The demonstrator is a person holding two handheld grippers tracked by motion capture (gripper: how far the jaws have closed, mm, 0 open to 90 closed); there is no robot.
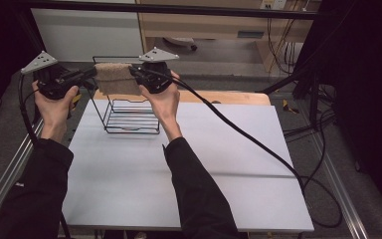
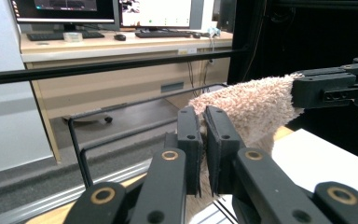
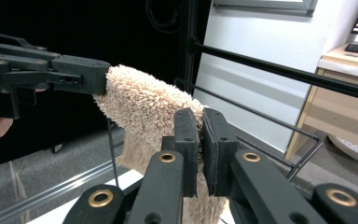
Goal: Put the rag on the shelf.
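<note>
Two sleeved forearms reach over a white table (image 1: pixel 189 164) as the left gripper (image 1: pixel 90 73) and right gripper (image 1: pixel 134 73) each clamp a corner of a tan towel (image 1: pixel 115 79), stretched above a wire rack (image 1: pixel 129 119).

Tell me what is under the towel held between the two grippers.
Under the towel stands the black wire rack on the white table. The towel's hanging part covers the rack's upper bars, so whether it touches them cannot be told.
</note>
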